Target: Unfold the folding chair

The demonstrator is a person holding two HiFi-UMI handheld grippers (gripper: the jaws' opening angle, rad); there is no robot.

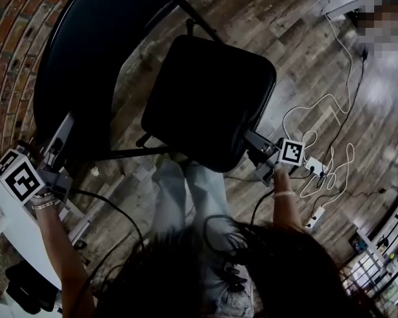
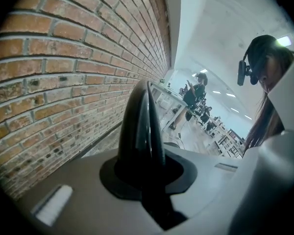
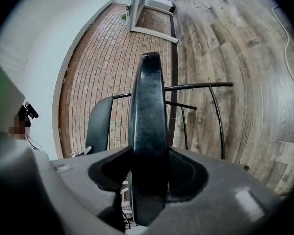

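The black folding chair stands on the wood floor, its padded seat [image 1: 209,98] tilted in the middle of the head view and its backrest [image 1: 93,45] at the upper left. My left gripper [image 1: 61,141] is shut on the backrest's lower edge, which rises edge-on between its jaws as a dark blade [image 2: 142,131]. My right gripper [image 1: 253,146] grips the seat's near right edge. In the right gripper view the seat [image 3: 147,116] fills the gap between the jaws, with the backrest [image 3: 99,124] and thin metal legs [image 3: 216,116] beyond it.
A brick wall [image 1: 13,58] runs close behind the chair on the left. White cables and a power strip [image 1: 316,167] lie on the floor at the right. A white table [image 1: 13,224] stands at the lower left. My legs [image 1: 186,197] are under the seat.
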